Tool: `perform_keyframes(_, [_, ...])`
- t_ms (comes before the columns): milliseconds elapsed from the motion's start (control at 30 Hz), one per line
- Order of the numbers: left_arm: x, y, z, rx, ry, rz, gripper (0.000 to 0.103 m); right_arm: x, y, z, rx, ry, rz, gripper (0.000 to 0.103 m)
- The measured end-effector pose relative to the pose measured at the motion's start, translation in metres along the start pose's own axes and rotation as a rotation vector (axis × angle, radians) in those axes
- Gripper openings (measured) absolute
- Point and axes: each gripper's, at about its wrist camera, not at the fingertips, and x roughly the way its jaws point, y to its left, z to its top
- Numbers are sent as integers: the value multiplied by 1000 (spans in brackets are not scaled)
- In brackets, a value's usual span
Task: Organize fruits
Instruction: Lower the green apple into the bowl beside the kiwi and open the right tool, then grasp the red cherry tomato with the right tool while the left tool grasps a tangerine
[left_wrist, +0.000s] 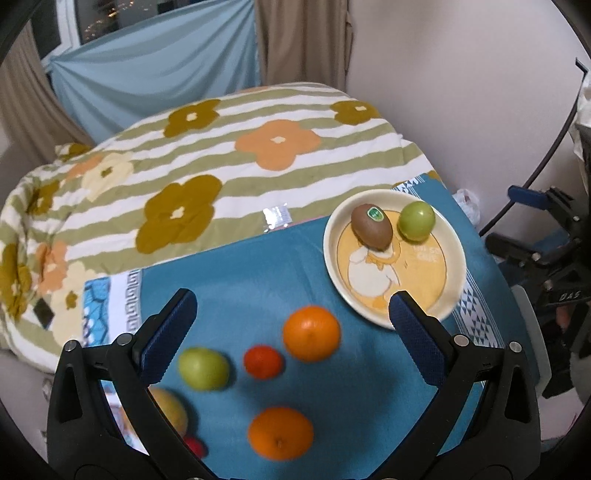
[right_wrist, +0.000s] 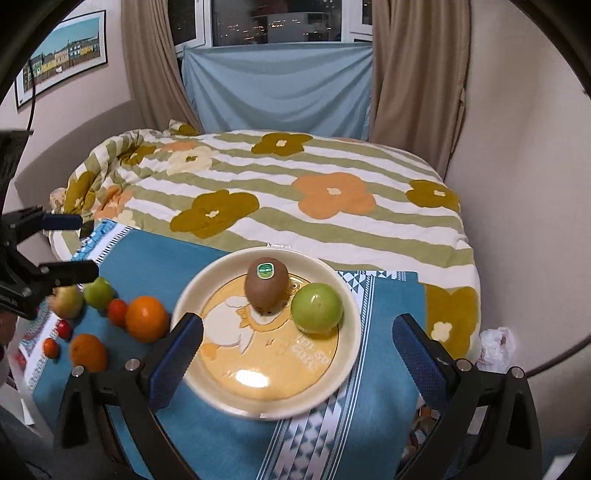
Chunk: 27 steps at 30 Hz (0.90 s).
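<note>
Your left claw (left_wrist: 291, 306) hangs wide open over the blue cloth (left_wrist: 240, 266), nothing between its pads. Below it the loose fruit lies in a cluster: a yellowish fruit (left_wrist: 168, 410) at 8 o'clock, half hidden by the left finger, with a small red one (left_wrist: 195, 445) just beside it; then a green fruit (left_wrist: 203, 368), a small red-orange one (left_wrist: 263, 362), and two oranges, one (left_wrist: 311, 332) at the middle and one (left_wrist: 280, 432) at 6 o'clock. The plate (left_wrist: 456, 258) sits at 2 o'clock on the cloth, well apart from the cluster.

Your right claw (right_wrist: 297, 332) is also spread fully and empty, hovering above that plate (right_wrist: 192, 295). On the plate a kiwi (right_wrist: 266, 287) with a green sticker stands at 12 o'clock, and a green fruit (right_wrist: 317, 306) lies just beside it at 2 o'clock. The striped flowered blanket (right_wrist: 295, 229) covers the bed behind the cloth
</note>
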Motion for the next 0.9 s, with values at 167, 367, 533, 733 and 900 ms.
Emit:
perform_keyframes(167, [-49, 6, -28, -38, -55, 43, 103, -35, 15, -8, 15, 14, 26, 102])
perform_keyframes(367, [-99, 19, -68, -91, -93, 108, 103, -65, 42, -24, 9, 18, 76, 102])
perform_keyframes(533, [-125, 37, -102, -121, -91, 162, 103, -79, 80, -39, -21, 35, 85, 102])
perform_keyframes(733, [-137, 62, -137, -138, -71, 175, 103, -81, 125, -60, -3, 64, 102, 102])
perform_keyframes(900, [-129, 84, -163, -113, -48, 127, 103, -73, 160, -75, 45, 100, 86, 102])
